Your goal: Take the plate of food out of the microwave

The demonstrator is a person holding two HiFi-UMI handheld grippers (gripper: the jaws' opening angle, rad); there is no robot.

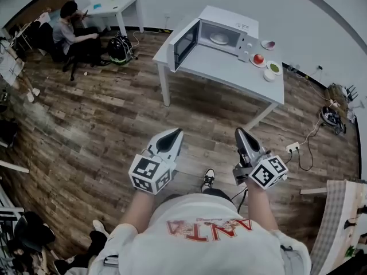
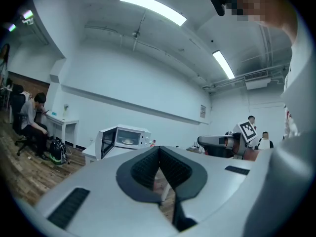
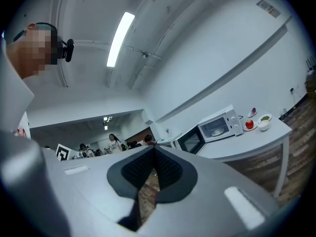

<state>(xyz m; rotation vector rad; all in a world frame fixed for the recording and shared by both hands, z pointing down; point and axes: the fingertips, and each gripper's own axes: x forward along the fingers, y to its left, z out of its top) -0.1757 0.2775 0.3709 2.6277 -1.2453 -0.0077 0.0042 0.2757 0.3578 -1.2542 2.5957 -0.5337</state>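
Note:
A white microwave (image 1: pixel 221 34) stands on a white table (image 1: pixel 229 72) far ahead, its door (image 1: pixel 184 43) swung open to the left. Inside lies a white plate of food (image 1: pixel 219 38). The microwave (image 2: pixel 122 138) shows small in the left gripper view, and the microwave (image 3: pixel 217 128) again in the right gripper view. My left gripper (image 1: pixel 174 135) and right gripper (image 1: pixel 240 133) hang side by side over the wooden floor, well short of the table. Both are shut with nothing between the jaws.
Right of the microwave stand small dishes: a red fruit on a plate (image 1: pixel 258 59), a bowl of greens (image 1: pixel 274 67), a white cup (image 1: pixel 269 75). A seated person (image 1: pixel 71 32) works at a desk (image 1: pixel 114 6) at the far left. Cables and a power strip (image 1: pixel 293 147) lie on the floor at the right.

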